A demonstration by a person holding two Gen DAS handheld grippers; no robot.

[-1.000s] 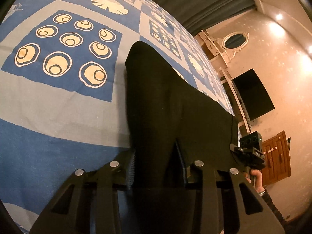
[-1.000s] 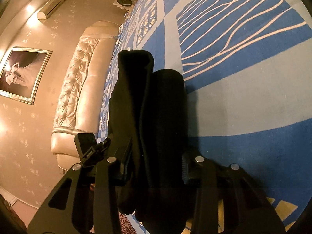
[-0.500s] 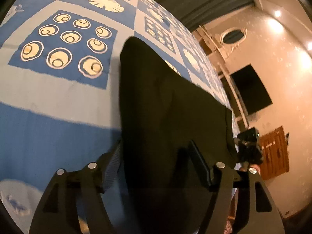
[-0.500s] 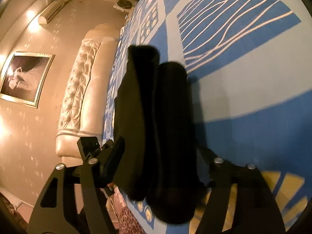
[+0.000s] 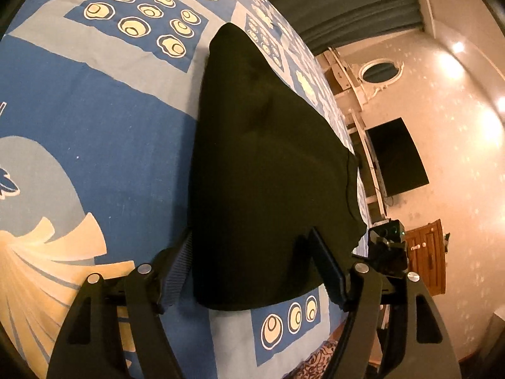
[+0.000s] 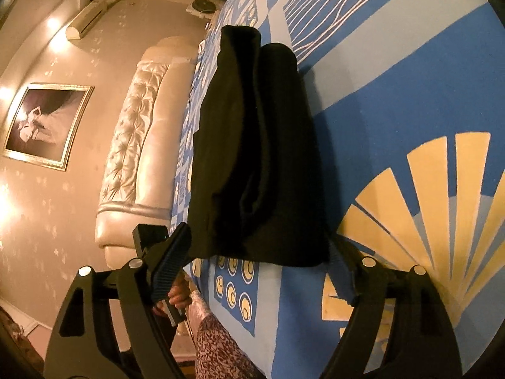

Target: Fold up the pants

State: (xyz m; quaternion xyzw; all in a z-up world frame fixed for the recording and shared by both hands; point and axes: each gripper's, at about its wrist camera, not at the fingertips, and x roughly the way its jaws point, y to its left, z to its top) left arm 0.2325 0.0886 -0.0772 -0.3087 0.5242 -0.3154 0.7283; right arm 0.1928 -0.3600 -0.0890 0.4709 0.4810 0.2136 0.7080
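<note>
from your left wrist camera, the black pants (image 5: 268,170) lie folded on the blue patterned bedspread (image 5: 104,126). your left gripper (image 5: 252,268) has just been opening; its jaws stand released, the bundle's near end between them, pads clear of it. from your right wrist camera, the same bundle shows stacked folds (image 6: 255,158). your right gripper (image 6: 258,268) has also just been opening, released, straddling the near edge.

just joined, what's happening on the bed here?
A person with a handheld gripper in each hand is folding black pants on a blue patterned bedspread. The pants lie in a folded stack. Both the left gripper and right gripper have just been opening; their jaws now stand wide either side of the stack's near edge, not pinching it.
</note>
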